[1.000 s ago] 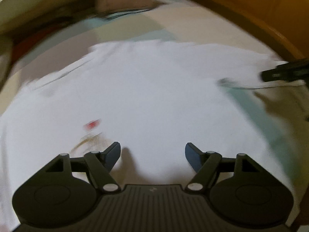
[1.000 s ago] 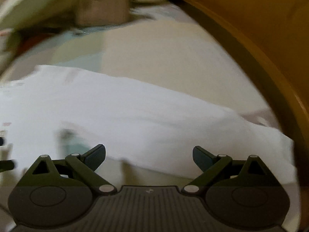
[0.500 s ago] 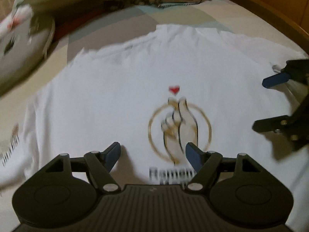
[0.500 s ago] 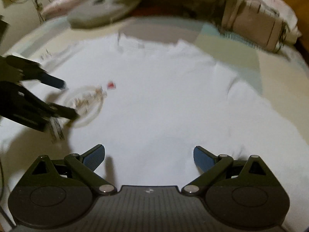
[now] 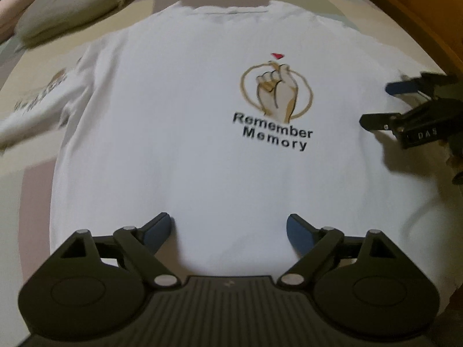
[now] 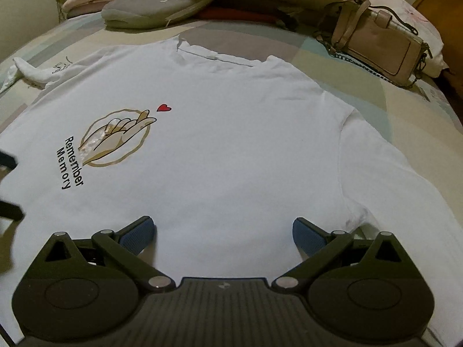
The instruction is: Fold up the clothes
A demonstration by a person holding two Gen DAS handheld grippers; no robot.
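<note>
While white T-shirt (image 6: 231, 150) lies flat, print side up, on patchwork bedspread (image 6: 405, 110), left gripper (image 5: 228, 231) hovers over hem, jaws spread wide, holding nothing. Right gripper (image 6: 222, 231) also spread wide above shirt side, near sleeve. Beige handbag (image 6: 376, 43) beyond collar.

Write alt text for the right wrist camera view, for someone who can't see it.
A white T-shirt lies spread flat on a patchwork bedspread, its "Remember Memory" finger-heart print at left. The open right tool hovers over its lower part. A beige handbag and grey cushion sit beyond.
</note>
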